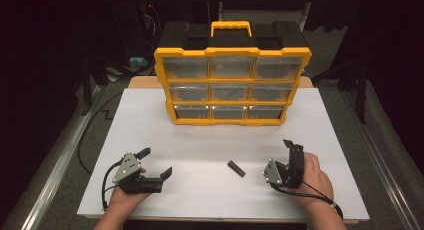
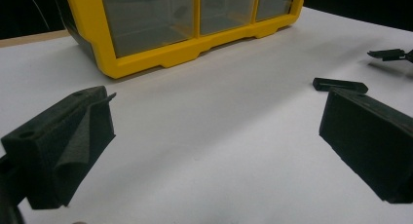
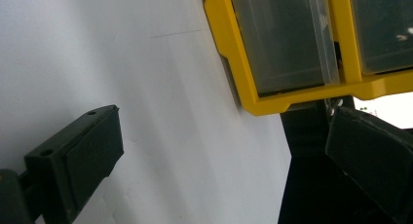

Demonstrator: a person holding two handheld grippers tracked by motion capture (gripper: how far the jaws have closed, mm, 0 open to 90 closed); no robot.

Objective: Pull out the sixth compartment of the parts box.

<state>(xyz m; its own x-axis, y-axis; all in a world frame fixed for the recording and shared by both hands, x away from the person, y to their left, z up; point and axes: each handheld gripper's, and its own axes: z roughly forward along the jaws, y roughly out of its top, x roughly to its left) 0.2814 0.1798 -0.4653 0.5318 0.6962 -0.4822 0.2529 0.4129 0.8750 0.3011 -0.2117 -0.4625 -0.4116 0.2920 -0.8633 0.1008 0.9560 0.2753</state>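
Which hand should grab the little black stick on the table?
Probably right. The right gripper is nearer the black stick than the left gripper. Both grippers are open, and nothing lies between either one and the stick.

desk [image 1: 150, 120]: white top, wooden edge showing behind | organizer case [image 1: 232, 85]: yellow frame, black body, yellow carry handle on top, standing upright at the far middle of the desk | drawers [image 1: 230, 68]: nine clear ones, three rows of three, all closed | floor [image 1: 60, 155]: grey, with a black cable lying left of the desk
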